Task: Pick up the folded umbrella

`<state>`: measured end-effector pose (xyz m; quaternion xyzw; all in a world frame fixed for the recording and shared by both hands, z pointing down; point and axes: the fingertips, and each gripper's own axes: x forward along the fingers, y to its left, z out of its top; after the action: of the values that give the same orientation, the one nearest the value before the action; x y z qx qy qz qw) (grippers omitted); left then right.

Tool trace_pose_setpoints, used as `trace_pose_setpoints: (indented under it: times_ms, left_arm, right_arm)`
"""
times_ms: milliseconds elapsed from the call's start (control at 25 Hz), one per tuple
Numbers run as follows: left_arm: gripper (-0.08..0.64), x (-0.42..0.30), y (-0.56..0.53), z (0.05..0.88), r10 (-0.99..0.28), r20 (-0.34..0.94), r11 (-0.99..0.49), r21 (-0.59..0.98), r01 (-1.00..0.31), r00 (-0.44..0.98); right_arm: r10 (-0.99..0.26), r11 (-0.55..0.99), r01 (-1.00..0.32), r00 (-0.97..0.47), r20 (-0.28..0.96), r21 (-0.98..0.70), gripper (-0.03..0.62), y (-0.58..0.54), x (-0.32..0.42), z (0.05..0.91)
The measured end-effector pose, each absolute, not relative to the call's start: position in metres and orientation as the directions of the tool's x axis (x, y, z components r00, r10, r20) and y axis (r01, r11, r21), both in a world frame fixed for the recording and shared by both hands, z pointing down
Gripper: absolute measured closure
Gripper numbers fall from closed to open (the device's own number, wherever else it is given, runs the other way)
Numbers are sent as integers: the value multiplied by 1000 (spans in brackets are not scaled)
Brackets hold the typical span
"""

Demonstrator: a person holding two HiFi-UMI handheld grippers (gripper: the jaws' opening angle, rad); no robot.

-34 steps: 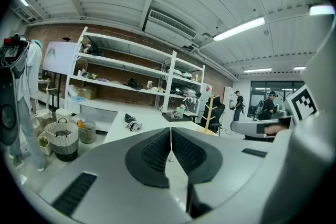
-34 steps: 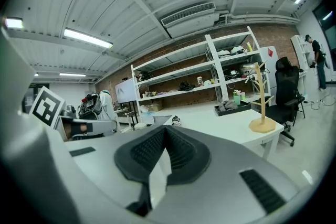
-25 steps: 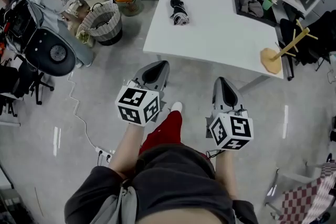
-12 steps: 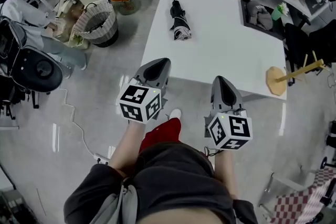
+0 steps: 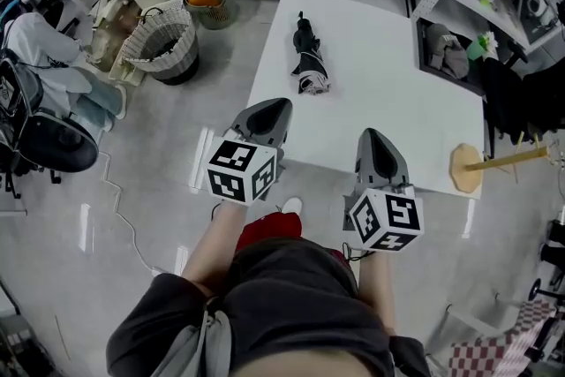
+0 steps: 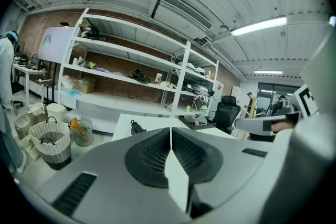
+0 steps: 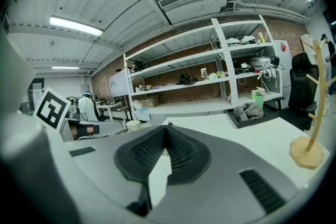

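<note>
Grey glossy floor (image 5: 168,154) fills the left half of the head view, and a white table (image 5: 380,93) takes the upper middle. The umbrella (image 5: 309,62) lies on the upper left part of the table. It is folded, black with a pale patterned end, and runs lengthwise down the frame close to the table's left edge. It is well apart from both tools.

The left tool (image 5: 269,115) and right tool (image 5: 375,146) sit side by side in the lower middle of the frame. Each carries its marker cube, and their tips overlap the table's lower edge in the picture. In the left gripper view the left tool (image 6: 170,149) is clenched, with its jaws meeting along a thin seam and nothing between them. The umbrella (image 6: 137,127) shows there as a small dark shape on the table, just above the jaws and to the left. In the right gripper view the right tool (image 7: 165,152) is also clenched and empty.

A wicker basket (image 5: 163,44) stands on the floor at the upper left. A wooden stand (image 5: 481,165) is at the table's lower right corner. White shelves (image 6: 131,60) line the brick wall behind.
</note>
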<state>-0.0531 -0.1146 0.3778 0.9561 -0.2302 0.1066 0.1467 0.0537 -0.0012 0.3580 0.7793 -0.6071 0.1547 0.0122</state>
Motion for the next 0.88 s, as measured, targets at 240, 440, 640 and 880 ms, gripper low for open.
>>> trace_pose_setpoints:
  times_ms: [240, 440, 640, 880]
  left_arm:
    - [541, -48, -139, 386, -409, 292, -845, 237, -480, 865]
    - [540, -34, -150, 393, -396, 310, -845, 244, -475, 864]
    - [537, -18, -162, 398, -412, 323, -827, 259, -499, 852]
    - [467, 8, -176, 400, -440, 326, -804, 273, -528, 837]
  right_arm:
    - [-944, -253, -955, 208, 257, -158, 574, -27, 59, 356]
    - [-939, -258, -955, 211, 270, -149, 574, -37, 69, 358]
    - [-939, -253, -956, 206, 276, -147, 574, -47, 87, 360]
    - [-948, -208, -968, 165, 271, -140, 574, -66, 118, 359]
